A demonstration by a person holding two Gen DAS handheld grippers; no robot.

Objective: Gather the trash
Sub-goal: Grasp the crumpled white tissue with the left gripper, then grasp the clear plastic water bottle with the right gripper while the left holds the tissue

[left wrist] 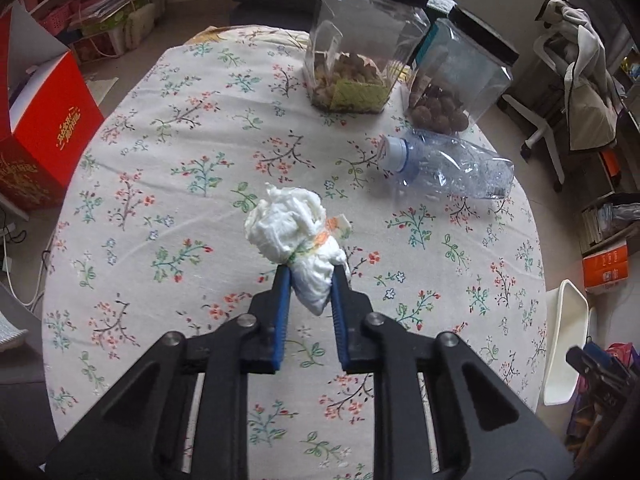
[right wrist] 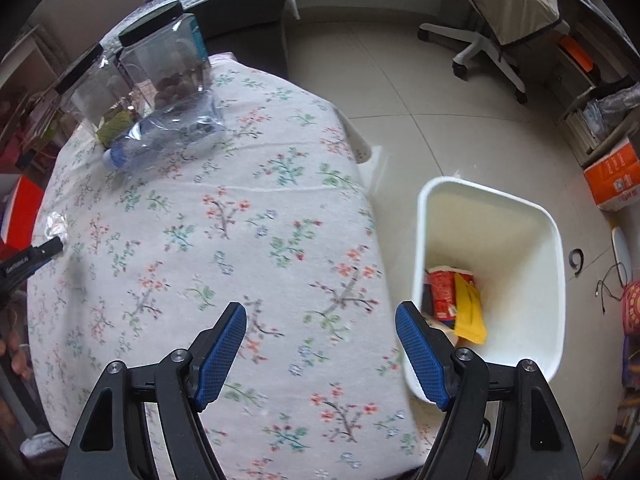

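Left gripper (left wrist: 311,273) is clamped on the crumpled tissue wad (left wrist: 296,232): light, soft, compressible; grip its bulk. Right gripper (right wrist: 320,312) spread apart, holding nothing, beside white bin (right wrist: 552,232).

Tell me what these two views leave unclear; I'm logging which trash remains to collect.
- Bin contents: right wrist view, the right tongs, open, cover the lower items beside the red and yellow wrappers.
- Crumpled tissue underside: left wrist view, hidden by the left tongs gripping it.
- Plastic bottle: whether liquid remains is unreadable.
- Jar contents: too blurred to name.
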